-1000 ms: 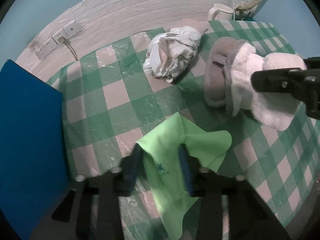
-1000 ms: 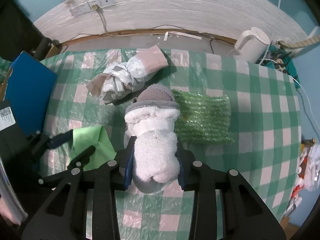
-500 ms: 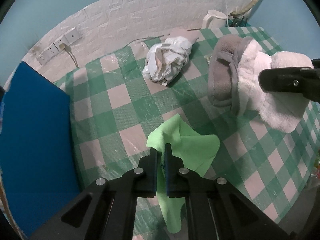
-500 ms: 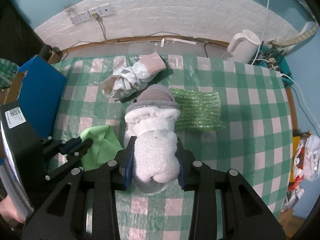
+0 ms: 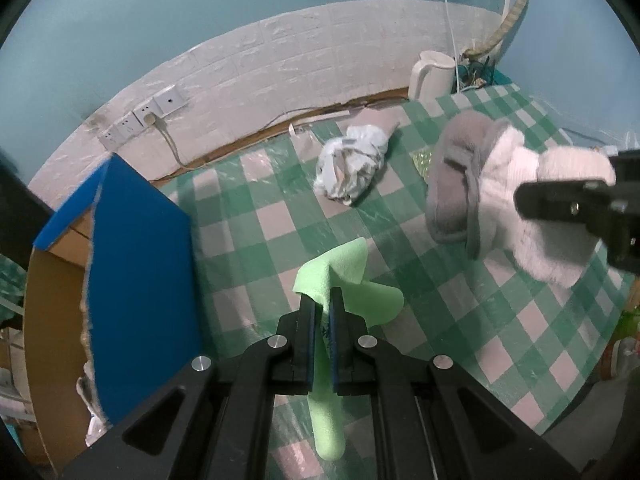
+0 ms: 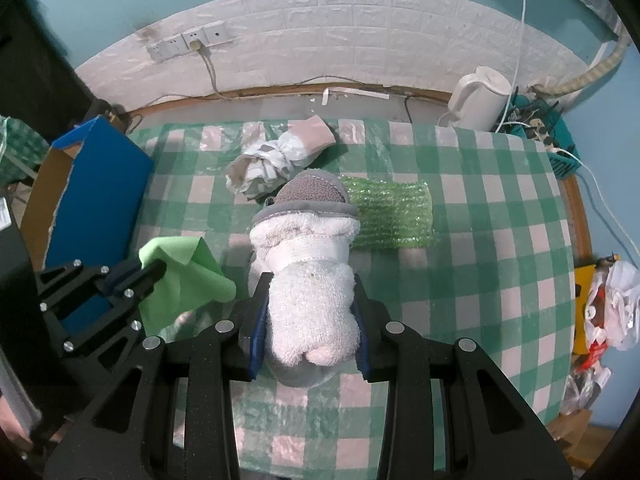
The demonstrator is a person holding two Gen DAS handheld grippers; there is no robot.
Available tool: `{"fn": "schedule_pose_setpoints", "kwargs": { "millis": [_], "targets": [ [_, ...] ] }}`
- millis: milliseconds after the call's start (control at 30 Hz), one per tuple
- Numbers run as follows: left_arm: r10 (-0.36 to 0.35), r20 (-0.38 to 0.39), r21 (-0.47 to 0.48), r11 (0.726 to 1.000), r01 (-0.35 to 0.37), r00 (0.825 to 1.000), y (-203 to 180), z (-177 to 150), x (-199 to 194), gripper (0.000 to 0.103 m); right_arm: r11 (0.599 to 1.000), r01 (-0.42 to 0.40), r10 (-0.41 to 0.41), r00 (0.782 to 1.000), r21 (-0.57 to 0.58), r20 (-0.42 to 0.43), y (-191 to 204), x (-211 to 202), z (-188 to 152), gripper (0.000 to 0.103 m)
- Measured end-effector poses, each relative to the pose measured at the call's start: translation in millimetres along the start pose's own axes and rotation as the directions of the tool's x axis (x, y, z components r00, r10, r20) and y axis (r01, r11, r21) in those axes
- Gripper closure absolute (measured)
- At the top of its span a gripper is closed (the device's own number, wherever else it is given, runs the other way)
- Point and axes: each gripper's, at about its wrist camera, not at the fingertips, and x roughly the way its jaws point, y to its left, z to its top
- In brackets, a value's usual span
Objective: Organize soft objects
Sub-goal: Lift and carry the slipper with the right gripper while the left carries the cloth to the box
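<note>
Green cloth (image 5: pixel 344 280) is pinched by left tool (image 5: pixel 325 304); fleecy slipper (image 6: pixel 312 280) is clamped by right tool (image 6: pixel 308 312) above table (image 6: pixel 480 208).

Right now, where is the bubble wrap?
In the right wrist view the bubble wrap lies flat on the checked cloth, just right of the slipper and in front of the kettle.

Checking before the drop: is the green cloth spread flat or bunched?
Bunched: the green cloth hangs crumpled, pinched in the left gripper.
</note>
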Motion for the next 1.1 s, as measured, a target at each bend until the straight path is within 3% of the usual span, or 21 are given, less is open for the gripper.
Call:
{"fn": "schedule_pose_setpoints", "kwargs": {
  "millis": [467, 1100],
  "targets": [
    [0.021, 0.080, -0.068, 0.998, -0.015, 0.997, 28.1, 5.7, -49.3, 0.097, 1.000, -0.018, 0.019, 0.997, -0.020, 0.074, 16.2, -35.3, -1.9, 0.069],
    [0.047, 0.148, -0.172, 0.985, -0.021, 0.988, 88.6, -6.0, -102.4, 0.097, 0.988, -0.077, 0.094, 0.988, -0.134, 0.125, 77.3, -59.3, 10.0, 0.069]
  ]
}}
